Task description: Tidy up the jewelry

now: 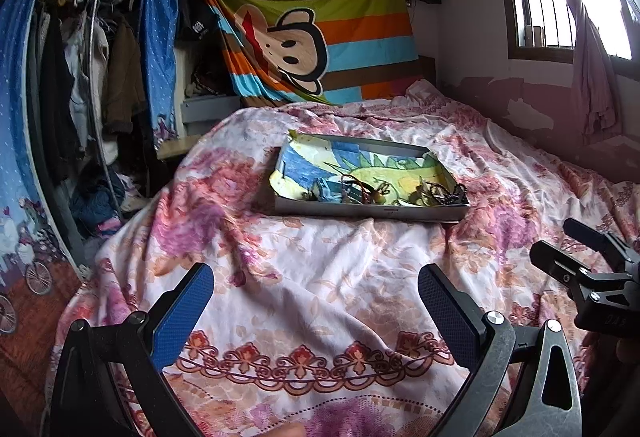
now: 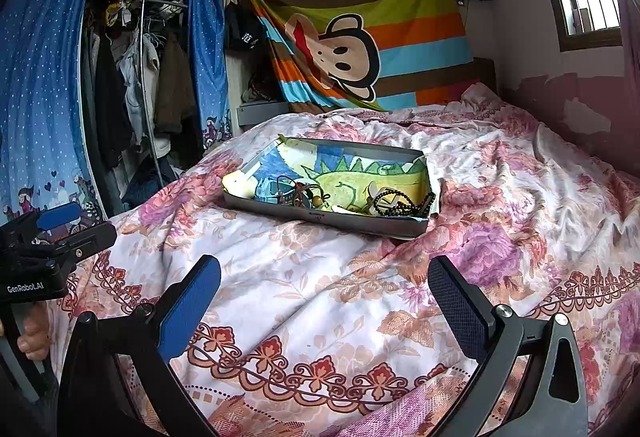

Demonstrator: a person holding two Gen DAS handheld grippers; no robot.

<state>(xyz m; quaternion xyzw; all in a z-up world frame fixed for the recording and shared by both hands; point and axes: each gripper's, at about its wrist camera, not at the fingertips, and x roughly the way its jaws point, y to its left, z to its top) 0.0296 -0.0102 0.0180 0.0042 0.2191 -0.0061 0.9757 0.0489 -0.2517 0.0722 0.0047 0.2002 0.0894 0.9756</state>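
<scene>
While both tools hang above the floral bedspread (image 2: 320,277), the scene reads as follows:

Left gripper (image 1: 316,301): fingers spread wide, nothing between them, above the near part of the bed.
Right gripper (image 2: 324,301): fingers spread wide too, holding nothing, beside the left one.
Tray (image 2: 320,215): shallow grey box resting on the bedspread, well ahead of both grippers, lined with a dinosaur drawing (image 2: 360,177).
Jewelry (image 2: 400,203): dark bead strands in the tray's near right corner; a tangle of cords and small pieces (image 2: 304,193) left of them.
Backdrop: striped monkey cloth (image 1: 316,29) beyond the bed.
</scene>
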